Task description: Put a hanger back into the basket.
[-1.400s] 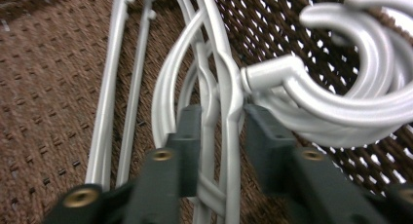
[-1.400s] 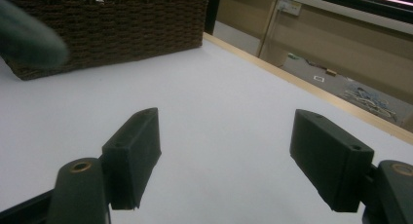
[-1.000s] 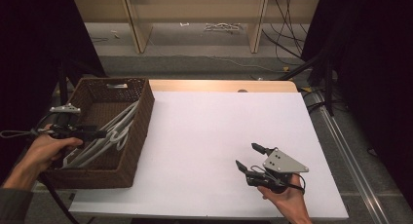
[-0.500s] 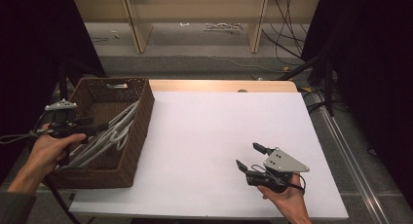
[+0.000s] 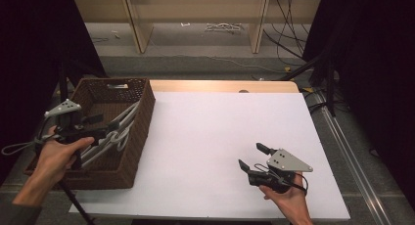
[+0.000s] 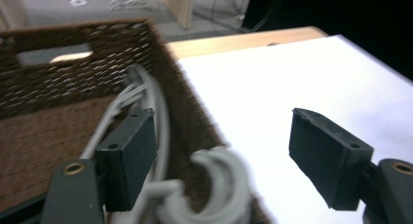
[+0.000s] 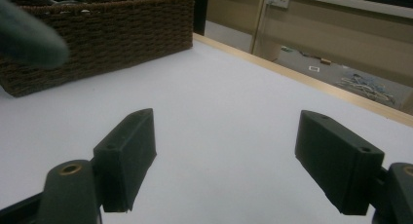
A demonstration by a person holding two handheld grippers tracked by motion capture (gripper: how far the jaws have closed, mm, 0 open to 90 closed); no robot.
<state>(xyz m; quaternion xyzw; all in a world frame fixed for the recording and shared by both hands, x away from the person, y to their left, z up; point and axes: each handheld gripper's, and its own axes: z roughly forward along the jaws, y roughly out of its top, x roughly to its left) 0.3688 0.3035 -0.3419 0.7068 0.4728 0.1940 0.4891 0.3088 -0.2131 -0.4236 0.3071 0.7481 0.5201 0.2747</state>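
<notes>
Wicker basket (image 5: 138, 137) at near-left of worktop (image 5: 215, 137), white hangers (image 5: 117, 132) piled inside. Left gripper (image 5: 95, 127) over them, fingers just been opening, wide, nothing pinched. Right gripper (image 5: 250, 157) near-right, wide, empty. Risk: hooks tangled, so grabbing one drags whole bunch or snags on rim.

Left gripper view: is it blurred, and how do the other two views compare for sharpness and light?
Left gripper view: smeared, basket weave and white hangers soft. Right gripper view: jaws crisp, a blurred shape at upper left. High view: sharp, white table bright, surroundings dark.
</notes>
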